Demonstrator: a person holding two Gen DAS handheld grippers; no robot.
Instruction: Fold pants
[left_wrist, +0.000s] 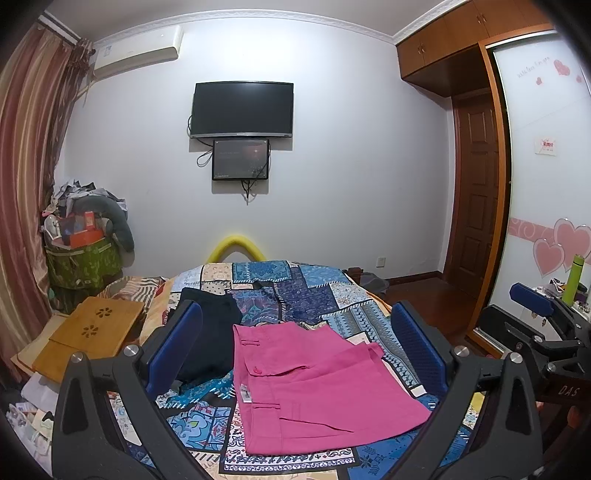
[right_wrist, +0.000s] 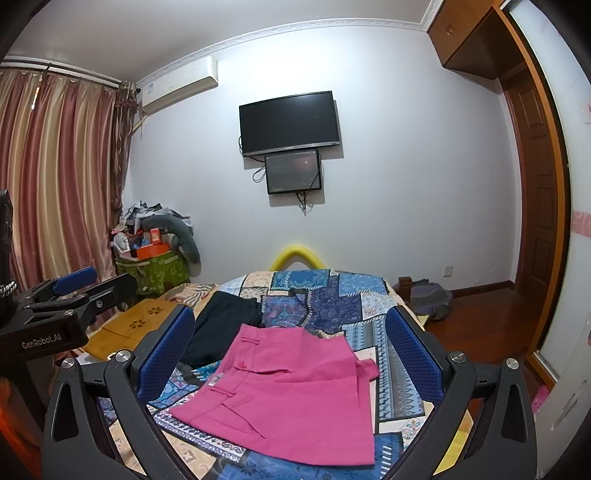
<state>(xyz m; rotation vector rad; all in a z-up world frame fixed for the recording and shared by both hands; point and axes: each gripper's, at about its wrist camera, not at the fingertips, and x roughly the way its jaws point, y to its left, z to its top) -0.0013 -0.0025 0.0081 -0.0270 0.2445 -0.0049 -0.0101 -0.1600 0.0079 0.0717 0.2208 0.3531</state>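
Pink pants (left_wrist: 314, 384) lie folded flat on the patchwork bedspread (left_wrist: 321, 295); they also show in the right wrist view (right_wrist: 291, 387). My left gripper (left_wrist: 295, 347) is open and empty, held above the pants with its blue pads (left_wrist: 177, 343) wide apart. My right gripper (right_wrist: 291, 350) is open and empty too, above the same pants. The right gripper also shows at the right edge of the left wrist view (left_wrist: 535, 306). The left gripper shows at the left of the right wrist view (right_wrist: 70, 291).
A dark folded garment (left_wrist: 210, 332) lies just left of the pink pants on the bed. A wooden lap tray (left_wrist: 96, 332) sits at the bed's left. A cluttered green bin (left_wrist: 81, 258) stands by the curtain. A wardrobe (left_wrist: 546, 184) and door are at right.
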